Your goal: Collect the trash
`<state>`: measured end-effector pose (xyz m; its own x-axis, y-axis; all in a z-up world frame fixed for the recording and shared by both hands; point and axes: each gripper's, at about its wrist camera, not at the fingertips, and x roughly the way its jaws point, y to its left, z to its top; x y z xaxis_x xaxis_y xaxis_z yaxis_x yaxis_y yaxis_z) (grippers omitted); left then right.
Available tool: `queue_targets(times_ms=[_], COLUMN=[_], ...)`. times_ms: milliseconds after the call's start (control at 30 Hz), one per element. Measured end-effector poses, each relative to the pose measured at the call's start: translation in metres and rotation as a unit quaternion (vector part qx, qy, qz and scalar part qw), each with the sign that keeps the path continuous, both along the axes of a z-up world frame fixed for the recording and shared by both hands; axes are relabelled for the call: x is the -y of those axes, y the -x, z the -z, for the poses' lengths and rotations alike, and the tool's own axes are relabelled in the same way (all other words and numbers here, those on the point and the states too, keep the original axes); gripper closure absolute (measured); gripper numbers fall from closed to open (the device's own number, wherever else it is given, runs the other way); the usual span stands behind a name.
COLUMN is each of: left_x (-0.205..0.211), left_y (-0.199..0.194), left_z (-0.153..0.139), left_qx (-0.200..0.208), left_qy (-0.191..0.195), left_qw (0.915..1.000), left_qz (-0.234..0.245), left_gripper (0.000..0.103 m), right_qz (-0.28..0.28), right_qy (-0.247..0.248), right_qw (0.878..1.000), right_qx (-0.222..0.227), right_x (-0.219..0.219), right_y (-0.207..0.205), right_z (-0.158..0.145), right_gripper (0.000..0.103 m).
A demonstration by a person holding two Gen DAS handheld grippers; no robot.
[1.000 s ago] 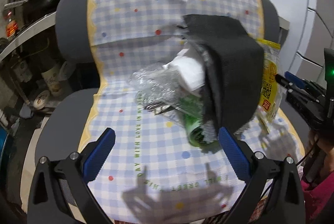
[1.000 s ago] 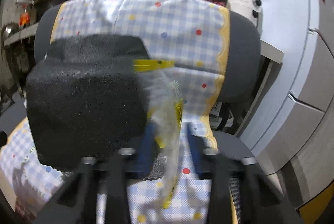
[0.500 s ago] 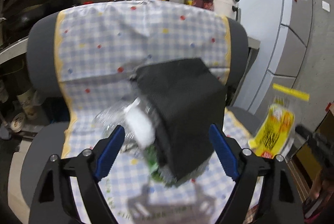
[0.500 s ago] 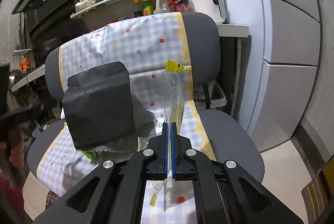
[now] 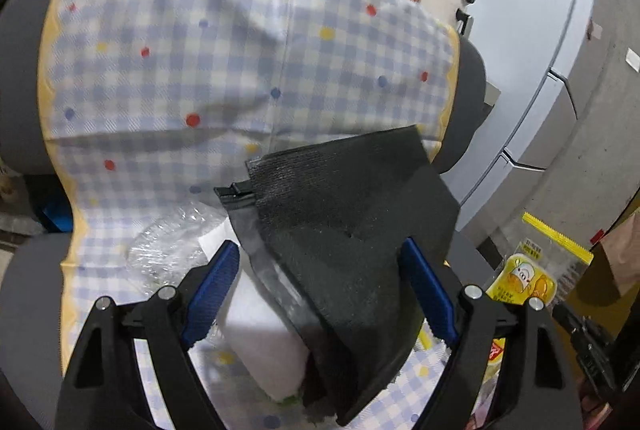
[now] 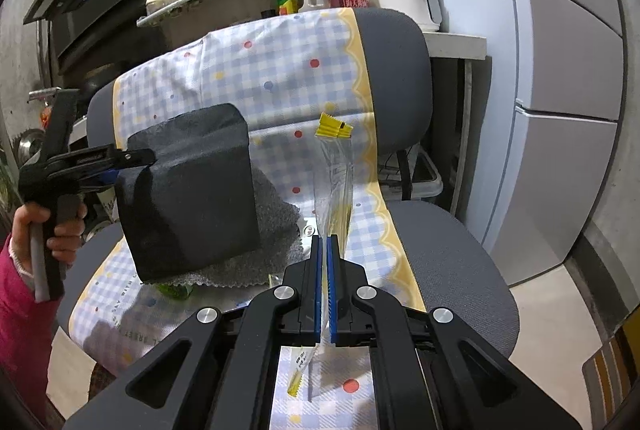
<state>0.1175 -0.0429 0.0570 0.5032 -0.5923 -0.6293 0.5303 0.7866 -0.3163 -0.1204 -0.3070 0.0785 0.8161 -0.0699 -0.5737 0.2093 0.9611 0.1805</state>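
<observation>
On the left half of the chair seat (image 6: 440, 242), over the checked cloth (image 5: 180, 69), loose trash lies in a heap: crinkled clear plastic (image 5: 172, 242) farthest left, a white item (image 5: 260, 334) beside it, and a black bag (image 5: 352, 222) leaning over both. A green item (image 6: 176, 290) shows under the bag's near edge.

The left hand-held gripper (image 5: 320, 250) straddles the bag. Its jaws have just been closing but stand wide, with the bag and part of the white item between them. The left pad is clear of the bag. The right pad lies at the bag's edge, and contact cannot be confirmed from this blurred view.

To the right, the right hand-held gripper (image 6: 324, 242) is clamped tight on a clear wrapper (image 6: 334, 181), held above the seat just right of the bag.

Orientation:
- The wrapper's long axis runs up and away from the jaws. Its yellow sealed strip is at the far top end, and a short tail hangs below the pads.
- The bag's long axis is roughly upright, tilted to the right. Which way its mouth faces cannot be established.

Risks noted:
- The wrapper is thin and slick and is pinched low down, so it may slide out or flop sideways and miss the bag.
- The bag is limp. A wide, one-sided grip may let it fold shut or drop.
- If the left jaws close further, they may trap the white item against the bag.
</observation>
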Motion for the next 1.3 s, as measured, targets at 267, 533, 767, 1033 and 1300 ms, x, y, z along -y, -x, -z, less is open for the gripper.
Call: queue_targets(times_ms=[267, 533, 767, 1033, 1300], left_x=[0.004, 0.016, 0.038, 0.067, 0.141], left_y=[-0.011, 0.051, 0.121, 0.101, 0.135], left_z=[-0.006, -0.062, -0.098, -0.039, 0.037], left_qx=[-0.029, 0.044, 0.120, 0.028, 0.003], left_qy=[0.055, 0.114, 0.104, 0.065, -0.024], left_qw=[0.9976, 0.9885, 0.9818, 0.9918, 0.9827], left_qz=[0.031, 0.089, 0.104, 0.106, 0.183], left_gripper=[0.069, 0.101, 0.101, 0.101, 0.041], right_qz=[0.002, 0.032, 0.066, 0.080, 0.091], right_qy=[-0.005, -0.022, 0.000, -0.014, -0.022], right_qw=[1.000, 0.999, 0.995, 0.996, 0.995], right_qx=[0.000, 0.039, 0.072, 0.044, 0.025], right_x=[0.001, 0.016, 0.029, 0.039, 0.043], right_y=[0.001, 0.024, 0.070, 0.090, 0.085], right_z=[0.001, -0.013, -0.039, -0.025, -0.012], right_gripper=[0.100, 0.100, 0.100, 0.100, 0.100])
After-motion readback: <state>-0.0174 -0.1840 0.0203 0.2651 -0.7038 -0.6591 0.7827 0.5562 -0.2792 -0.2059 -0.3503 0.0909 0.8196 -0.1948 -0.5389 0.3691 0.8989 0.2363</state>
